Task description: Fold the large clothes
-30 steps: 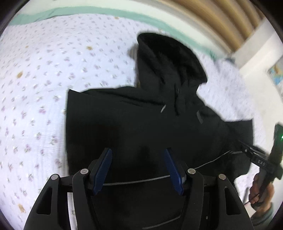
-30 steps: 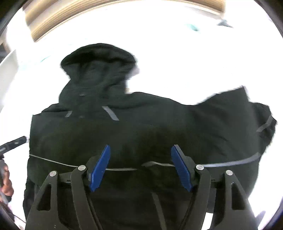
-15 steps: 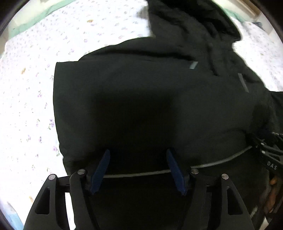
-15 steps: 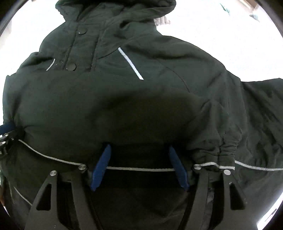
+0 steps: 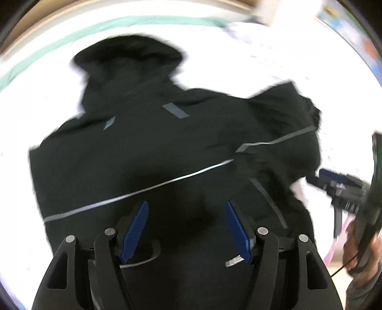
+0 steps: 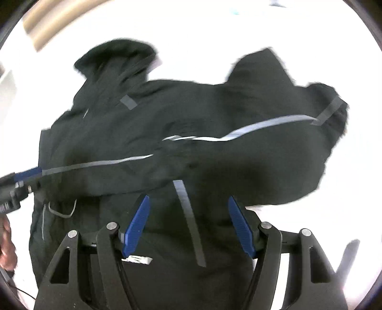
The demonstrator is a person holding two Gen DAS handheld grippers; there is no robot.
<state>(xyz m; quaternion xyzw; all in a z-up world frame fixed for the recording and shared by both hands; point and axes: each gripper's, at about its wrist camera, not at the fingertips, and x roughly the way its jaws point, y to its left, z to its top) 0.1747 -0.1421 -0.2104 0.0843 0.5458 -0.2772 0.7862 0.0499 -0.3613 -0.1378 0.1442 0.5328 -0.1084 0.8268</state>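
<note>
White bedspread (image 5: 214,62) with a green border (image 5: 119,21) under the black jacket (image 5: 148,147).

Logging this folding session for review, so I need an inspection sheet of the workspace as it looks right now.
Surface: bedspread, pale, with a green border.
Job's things: black hooded jacket spread out, hood far end, one sleeve out to the right.
Clutter: nothing seen.
Grippers: left gripper open above the hem; right gripper open, also above the jacket.
Cables: thin black cable under the right hand.
Surroundings: wooden headboard, blurred.
</note>
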